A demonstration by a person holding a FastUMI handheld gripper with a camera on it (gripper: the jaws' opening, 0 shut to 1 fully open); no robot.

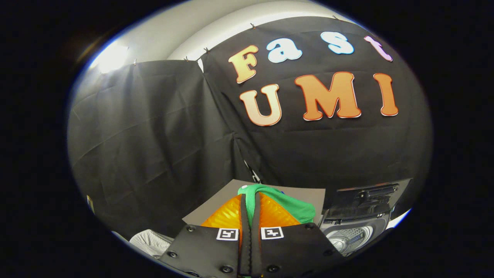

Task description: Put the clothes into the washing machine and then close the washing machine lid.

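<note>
1. Black cloth [154, 135] hangs as the booth's wall on two sides, meeting in a corner behind the work area; a pale ceiling [200, 27] with a bright lamp [112, 58] shows above it.
2. Grey board [308, 197], flat, lies beyond the fingers, partly covered by the garment.
3. Gripper [250, 206], held forward and level, its fingers closed together with only a thin strip of fabric between them.
4. Green garment [293, 206], clamped between both fingers; it bunches over the fingertips and spills to their right side, lifted above the board.
5. Washing machine [355, 231], low and to the right of the fingers, just beside the gripper body; its round drum opening faces up and shows ribbed metal inside.
6. Lid [366, 197] of the machine, dark, raised and standing open behind the drum opening.
7. Striped grey-white cloth [150, 241], crumpled, lies low to the left of the gripper, apart from the green garment.
</note>
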